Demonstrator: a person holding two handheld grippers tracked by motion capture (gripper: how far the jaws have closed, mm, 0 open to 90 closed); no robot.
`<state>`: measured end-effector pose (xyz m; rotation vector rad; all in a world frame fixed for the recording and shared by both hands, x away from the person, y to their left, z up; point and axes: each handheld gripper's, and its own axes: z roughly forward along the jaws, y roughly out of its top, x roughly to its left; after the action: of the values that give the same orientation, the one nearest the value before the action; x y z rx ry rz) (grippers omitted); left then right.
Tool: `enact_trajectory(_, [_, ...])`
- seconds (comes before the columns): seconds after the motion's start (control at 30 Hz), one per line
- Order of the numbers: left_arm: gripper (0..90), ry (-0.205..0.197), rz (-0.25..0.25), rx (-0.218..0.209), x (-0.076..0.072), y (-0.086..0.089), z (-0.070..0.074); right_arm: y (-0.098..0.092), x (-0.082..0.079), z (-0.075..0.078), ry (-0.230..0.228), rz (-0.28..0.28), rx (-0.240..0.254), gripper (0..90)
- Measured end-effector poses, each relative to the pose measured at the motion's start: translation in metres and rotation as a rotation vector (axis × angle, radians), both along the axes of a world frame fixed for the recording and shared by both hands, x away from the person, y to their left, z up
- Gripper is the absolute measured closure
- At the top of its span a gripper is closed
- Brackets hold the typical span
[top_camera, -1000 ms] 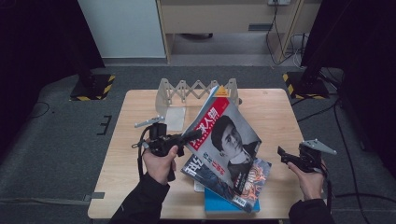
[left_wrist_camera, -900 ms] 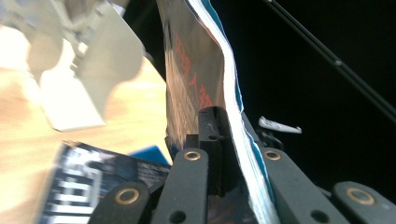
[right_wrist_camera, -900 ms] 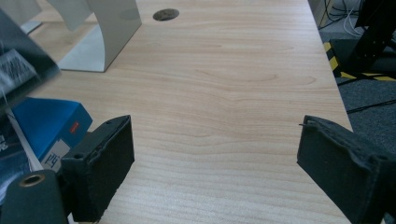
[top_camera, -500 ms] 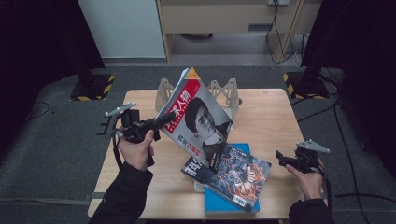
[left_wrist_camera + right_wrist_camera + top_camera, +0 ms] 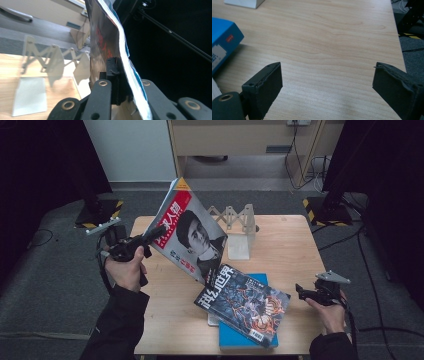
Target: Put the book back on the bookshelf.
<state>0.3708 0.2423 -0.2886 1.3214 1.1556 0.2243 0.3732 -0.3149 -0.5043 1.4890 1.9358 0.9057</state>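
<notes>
The left tongs clench the red magazine by its edge, holding it tilted above the desk near the folding rack, while the right tongs rest released.

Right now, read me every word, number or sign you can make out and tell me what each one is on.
Red-banded magazine held by the left gripper: large white characters down the red band, too blurred to quote.
Dark magazine on the blue book: big white title characters, not legible; small print unreadable.
Blue book's small red tag: too small to read.
</notes>
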Motion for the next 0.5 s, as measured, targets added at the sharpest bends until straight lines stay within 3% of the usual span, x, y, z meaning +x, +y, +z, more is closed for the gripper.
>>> enact_trajectory(0.07, [85.8, -0.006, 0.017, 0.005, 0.001, 0.008, 0.003, 0.001, 0.001, -0.004, 0.029, 0.014, -0.013, 8.8])
enact_trajectory(0.17, [85.9, -0.005, 0.033, 0.006, 0.002, 0.014, 0.006, 0.0, 0.002, -0.006, 0.037, 0.02, -0.022, 8.8])
enact_trajectory(0.37, [85.9, -0.005, 0.096, 0.067, 0.006, 0.028, 0.013, 0.0, 0.003, -0.009, 0.05, 0.028, -0.031, 8.8])
enact_trajectory(0.5, [85.9, -0.004, 0.125, 0.078, 0.007, 0.035, 0.014, 0.001, 0.003, -0.01, 0.059, 0.036, -0.033, 8.8])
